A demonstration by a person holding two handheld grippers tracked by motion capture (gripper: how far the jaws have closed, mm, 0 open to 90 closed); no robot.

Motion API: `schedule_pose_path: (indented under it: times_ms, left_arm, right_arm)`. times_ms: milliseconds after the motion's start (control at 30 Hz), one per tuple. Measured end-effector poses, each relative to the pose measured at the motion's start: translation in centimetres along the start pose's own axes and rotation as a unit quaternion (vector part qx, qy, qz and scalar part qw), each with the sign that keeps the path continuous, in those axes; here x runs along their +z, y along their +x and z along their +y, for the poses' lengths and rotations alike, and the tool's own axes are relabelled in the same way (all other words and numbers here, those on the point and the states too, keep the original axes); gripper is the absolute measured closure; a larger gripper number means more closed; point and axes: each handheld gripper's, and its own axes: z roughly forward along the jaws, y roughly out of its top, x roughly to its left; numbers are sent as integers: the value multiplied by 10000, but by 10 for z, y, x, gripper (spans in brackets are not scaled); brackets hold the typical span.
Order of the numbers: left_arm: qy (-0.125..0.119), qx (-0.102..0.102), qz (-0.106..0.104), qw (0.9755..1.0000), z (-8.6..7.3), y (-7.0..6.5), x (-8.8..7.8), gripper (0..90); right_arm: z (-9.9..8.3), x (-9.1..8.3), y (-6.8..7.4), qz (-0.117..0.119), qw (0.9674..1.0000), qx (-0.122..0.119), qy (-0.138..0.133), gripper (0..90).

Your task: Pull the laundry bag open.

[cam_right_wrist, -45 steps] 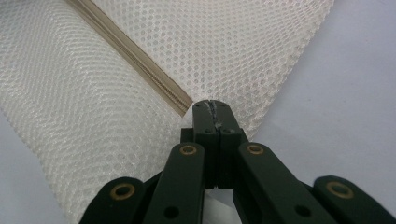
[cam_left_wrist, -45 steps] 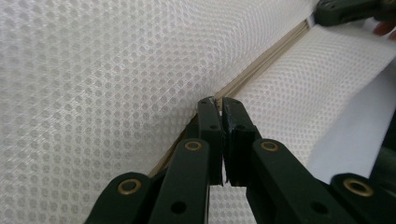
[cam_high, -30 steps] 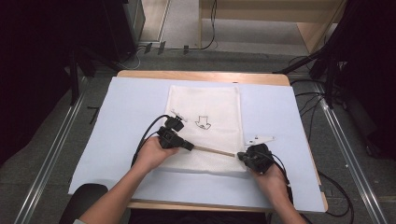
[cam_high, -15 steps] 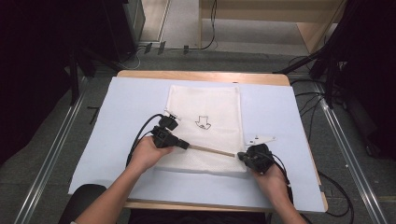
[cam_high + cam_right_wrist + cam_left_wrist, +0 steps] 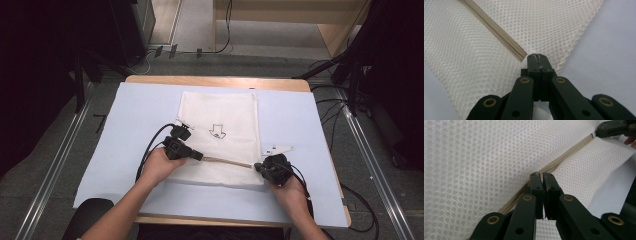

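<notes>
From above, we see the mesh bag (image 5: 220,137) flat at table centre, left gripper (image 5: 199,156) at eight o'clock on its zipper (image 5: 227,161), right gripper (image 5: 258,168) at four. Left gripper view: jaws pinched together on the zipper (image 5: 564,160). Right gripper view: jaws clamped on mesh at the zipper's (image 5: 496,32) end.

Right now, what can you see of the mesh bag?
The mesh bag is white, honeycomb-net fabric, lying flat on the pale blue sheet, with a black arrow print mid-panel. A beige zipper crosses its near end. The left gripper is shut at one zipper end, the right gripper at the other, pinching fabric.
</notes>
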Motion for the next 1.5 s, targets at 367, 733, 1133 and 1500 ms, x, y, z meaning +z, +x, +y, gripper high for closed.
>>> schedule_pose_path:
  times_ms: [367,733,1133,1500]
  left_arm:
    - [-96,259,426,9987,-2,-5,-2,895]
    - [-198,54,747,9970,-8,7,-15,899]
    - [-224,-278,668,9971,-27,36,-48,896]
    - [-349,-601,521,9962,-42,61,-67,894]
  right_arm:
    - [0,0,0,-2,10000,-11,-6,900]
    - [0,0,1,-15,10000,-29,-13,900]
    - [0,0,2,-49,10000,-46,-3,900]
    - [0,0,1,-42,10000,-57,-11,900]
